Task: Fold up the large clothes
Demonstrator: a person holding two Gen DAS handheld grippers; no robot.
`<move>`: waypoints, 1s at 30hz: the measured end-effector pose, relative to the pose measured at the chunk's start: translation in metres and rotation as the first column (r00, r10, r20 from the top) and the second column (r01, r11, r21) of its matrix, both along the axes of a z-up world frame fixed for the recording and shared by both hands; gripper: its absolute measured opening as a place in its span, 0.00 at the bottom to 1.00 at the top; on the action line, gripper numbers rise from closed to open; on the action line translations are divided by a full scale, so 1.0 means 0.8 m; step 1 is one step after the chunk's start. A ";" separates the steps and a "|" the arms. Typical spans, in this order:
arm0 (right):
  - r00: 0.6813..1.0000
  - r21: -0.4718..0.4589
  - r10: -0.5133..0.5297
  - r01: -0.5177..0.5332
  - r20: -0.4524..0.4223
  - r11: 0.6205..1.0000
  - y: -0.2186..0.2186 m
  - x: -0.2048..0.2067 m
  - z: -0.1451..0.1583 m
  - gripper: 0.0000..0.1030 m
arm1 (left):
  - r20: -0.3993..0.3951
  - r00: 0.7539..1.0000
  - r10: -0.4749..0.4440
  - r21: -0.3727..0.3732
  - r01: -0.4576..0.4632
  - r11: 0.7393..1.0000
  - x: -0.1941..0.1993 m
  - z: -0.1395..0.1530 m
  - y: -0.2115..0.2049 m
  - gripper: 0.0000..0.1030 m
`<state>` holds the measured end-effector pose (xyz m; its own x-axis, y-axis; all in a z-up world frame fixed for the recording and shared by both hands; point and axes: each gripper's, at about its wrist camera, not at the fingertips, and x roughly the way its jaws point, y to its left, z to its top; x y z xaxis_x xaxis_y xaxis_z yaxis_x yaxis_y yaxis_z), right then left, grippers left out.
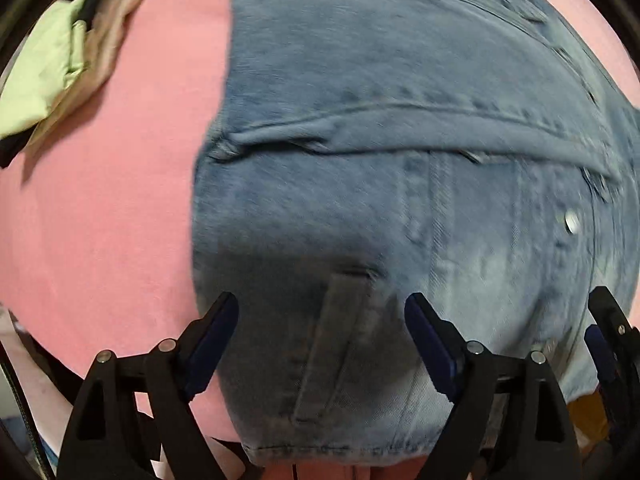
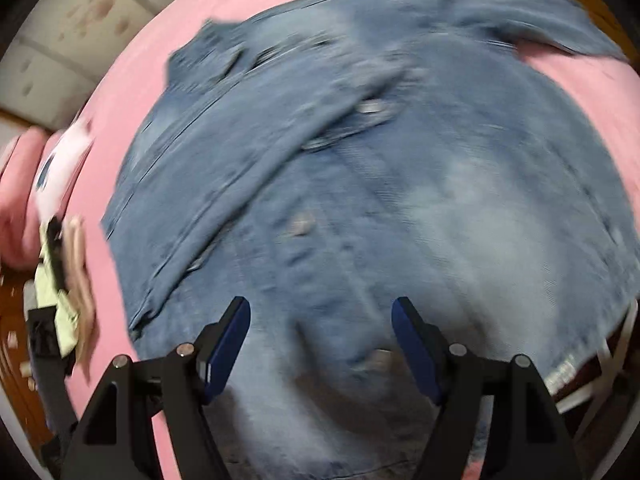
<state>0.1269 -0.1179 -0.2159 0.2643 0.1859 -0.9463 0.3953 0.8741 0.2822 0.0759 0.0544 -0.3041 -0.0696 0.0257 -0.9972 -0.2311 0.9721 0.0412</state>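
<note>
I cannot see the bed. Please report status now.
Left gripper open, right gripper open, both empty. Denim jacket lies on pink sheet. Folded clothes aside, nothing blocking.

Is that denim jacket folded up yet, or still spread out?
Partly folded. The denim jacket lies flat on the pink sheet, with one sleeve laid across its front; the body is not yet doubled over.

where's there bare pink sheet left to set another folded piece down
A wide bare strip of pink sheet lies between the denim jacket and the pile of folded clothes. A narrower patch shows beyond the jacket's sleeve. The middle is all jacket, under both open grippers.
</note>
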 end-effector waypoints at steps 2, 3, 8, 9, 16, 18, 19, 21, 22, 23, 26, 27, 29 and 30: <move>0.999 -0.021 -0.035 0.035 0.000 0.999 -0.017 -0.012 -0.002 0.71 | -0.005 0.999 -0.041 0.009 0.041 0.999 -0.011 0.004 -0.019 0.87; 0.999 -0.031 -0.052 0.052 -0.006 0.998 -0.027 -0.018 -0.005 0.71 | -0.011 0.998 -0.067 0.020 0.068 0.998 -0.019 0.005 -0.031 0.87; 0.990 -0.009 -0.140 0.139 -0.022 0.990 -0.082 -0.051 -0.015 0.71 | -0.031 0.991 -0.131 0.023 0.132 0.991 -0.045 0.012 -0.089 0.87; 0.989 -0.017 -0.149 0.149 -0.021 0.989 -0.095 -0.059 -0.016 0.71 | -0.033 0.986 -0.165 0.031 0.166 0.986 -0.055 0.014 -0.108 0.87; 0.975 -0.135 -0.221 0.221 0.020 0.966 -0.185 -0.089 -0.016 0.71 | -0.042 0.959 -0.280 0.069 0.282 0.957 -0.088 0.029 -0.220 0.87; 0.974 -0.143 -0.224 0.224 0.017 0.964 -0.211 -0.089 -0.016 0.71 | -0.040 0.957 -0.288 0.087 0.290 0.953 -0.091 0.044 -0.252 0.88; 0.975 -0.142 -0.222 0.223 0.021 0.964 -0.232 -0.087 -0.015 0.71 | -0.041 0.957 -0.289 0.090 0.291 0.952 -0.086 0.043 -0.263 0.88; 0.976 -0.135 -0.214 0.216 0.030 0.967 -0.264 -0.085 -0.014 0.71 | -0.046 0.955 -0.292 0.086 0.295 0.952 -0.087 0.044 -0.306 0.88; 0.976 -0.133 -0.214 0.217 0.034 0.967 -0.284 -0.083 -0.012 0.71 | -0.053 0.954 -0.294 0.085 0.297 0.951 -0.091 0.042 -0.327 0.88; 0.975 -0.130 -0.218 0.221 0.038 0.967 -0.300 -0.081 -0.012 0.71 | -0.060 0.954 -0.293 0.088 0.298 0.951 -0.094 0.042 -0.348 0.88; 0.971 -0.096 -0.236 0.238 0.032 0.967 -0.361 -0.072 -0.011 0.71 | -0.094 0.958 -0.270 0.087 0.278 0.957 -0.068 0.038 -0.422 0.88; 0.970 -0.082 -0.241 0.242 0.030 0.967 -0.385 -0.067 -0.011 0.71 | -0.111 0.961 -0.253 0.073 0.262 0.962 -0.067 0.034 -0.452 0.88; 0.963 -0.072 -0.266 0.267 0.035 0.961 -0.426 -0.064 -0.008 0.71 | -0.121 0.963 -0.242 0.038 0.248 0.968 -0.024 0.029 -0.506 0.88; 0.959 -0.063 -0.280 0.282 0.040 0.957 -0.447 -0.060 -0.007 0.71 | -0.124 0.962 -0.244 0.031 0.250 0.968 -0.021 0.029 -0.526 0.88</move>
